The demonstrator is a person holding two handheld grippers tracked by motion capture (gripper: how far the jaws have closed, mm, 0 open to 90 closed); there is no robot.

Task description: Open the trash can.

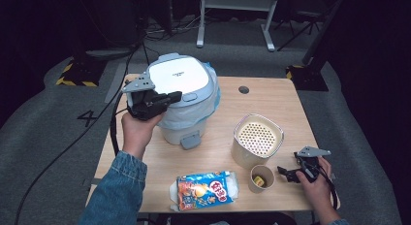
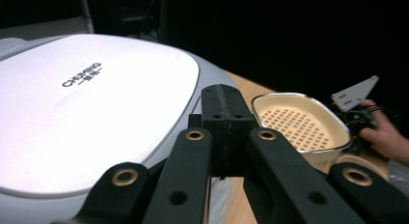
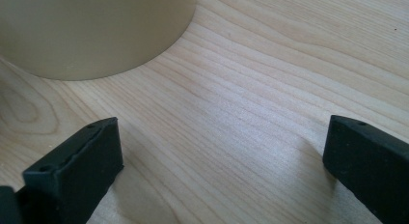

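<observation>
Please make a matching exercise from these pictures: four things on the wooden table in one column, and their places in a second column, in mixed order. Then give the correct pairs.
Things
1. white lidded pedal bin with a plastic liner
2. cream container with a perforated top
3. small brown paper cup
4. colourful snack bag

Places
A. near edge, lying flat, middle
B. far left, beside the shut left gripper
C. just left of the open right gripper
D. right of the middle, behind the cup

Pairs: 1-B, 2-D, 3-C, 4-A
</observation>
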